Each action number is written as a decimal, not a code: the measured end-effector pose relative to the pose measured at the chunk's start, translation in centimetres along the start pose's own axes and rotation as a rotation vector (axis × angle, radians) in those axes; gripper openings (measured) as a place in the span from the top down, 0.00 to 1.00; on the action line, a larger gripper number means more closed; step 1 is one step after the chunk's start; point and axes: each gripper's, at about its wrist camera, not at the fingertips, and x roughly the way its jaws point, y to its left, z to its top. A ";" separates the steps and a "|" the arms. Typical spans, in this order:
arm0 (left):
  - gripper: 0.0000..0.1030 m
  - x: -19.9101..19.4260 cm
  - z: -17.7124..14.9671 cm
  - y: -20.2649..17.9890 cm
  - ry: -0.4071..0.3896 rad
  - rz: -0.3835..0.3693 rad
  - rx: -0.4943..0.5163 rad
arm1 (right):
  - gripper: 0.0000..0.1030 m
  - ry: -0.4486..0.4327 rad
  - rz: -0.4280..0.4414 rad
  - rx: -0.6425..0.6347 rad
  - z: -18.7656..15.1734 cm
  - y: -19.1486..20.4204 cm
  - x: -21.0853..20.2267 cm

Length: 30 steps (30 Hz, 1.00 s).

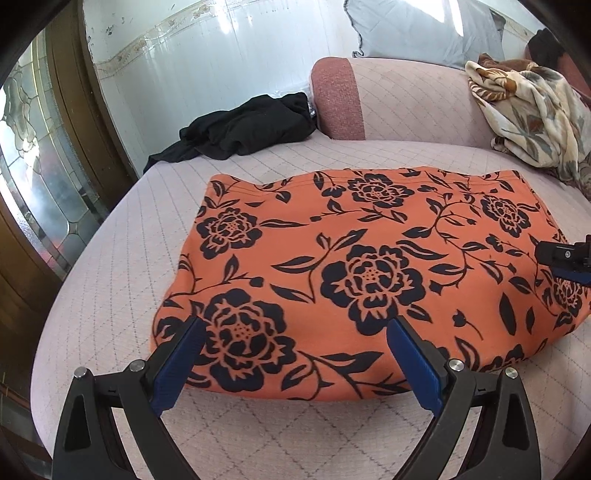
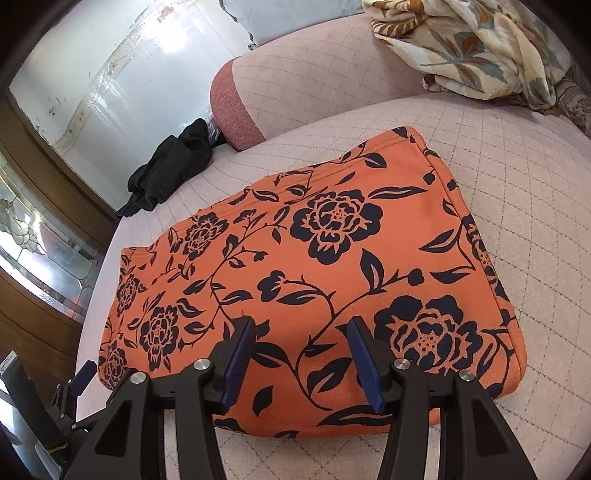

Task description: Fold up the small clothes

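Since the orange floral garment point(image 1: 369, 266) already lies as a flat rectangle in the middle of the quilted pink bed point(image 1: 110, 266), I judge that one fold is done and the next is in hand. My left gripper point(image 1: 295, 354) hovers over the near left corner with its blue fingers point(image 1: 181, 365) wide apart and nothing between them. My right gripper point(image 2: 301, 363) hangs above the near edge toward the right end; its fingers point(image 2: 238, 363) stand partly apart and, as far as I can tell, are not pinching the cloth.

For the next move I would bring each gripper down to the near hem, get one finger under the layers, close, and carry that edge over to the far one, keeping the two hands level so the stacked layers do not slide.

Further out, a crumpled black garment point(image 1: 243, 129) sits at the far left of the bed, well apart from the orange one. A cream patterned blanket point(image 1: 528, 110) is heaped against the pink headrest point(image 1: 406, 96) at the far right, with a grey pillow point(image 1: 413, 29) behind. Neither lies in the path of the fold.
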 end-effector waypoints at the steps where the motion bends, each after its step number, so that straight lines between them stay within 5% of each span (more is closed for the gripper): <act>1: 0.05 0.0 0.0 -0.1 0.001 -0.003 0.000 | 0.46 0.001 0.000 0.002 0.1 0.0 0.0; 14: 0.05 0.6 0.0 -0.8 0.006 0.011 0.025 | 0.45 0.066 -0.045 0.019 -0.1 -1.7 1.5; 20: 0.05 0.7 -0.2 -0.7 0.012 0.018 0.019 | 0.41 -0.047 -0.016 0.021 -0.1 -1.9 -1.0; 24: 0.05 0.8 -0.4 -0.7 0.019 0.018 0.017 | 0.41 0.077 -0.085 0.061 -1.1 -3.4 1.2; 30: 0.05 0.7 -0.5 -0.5 0.024 0.010 -0.005 | 0.41 -0.017 -0.074 0.063 -1.8 -3.8 -2.2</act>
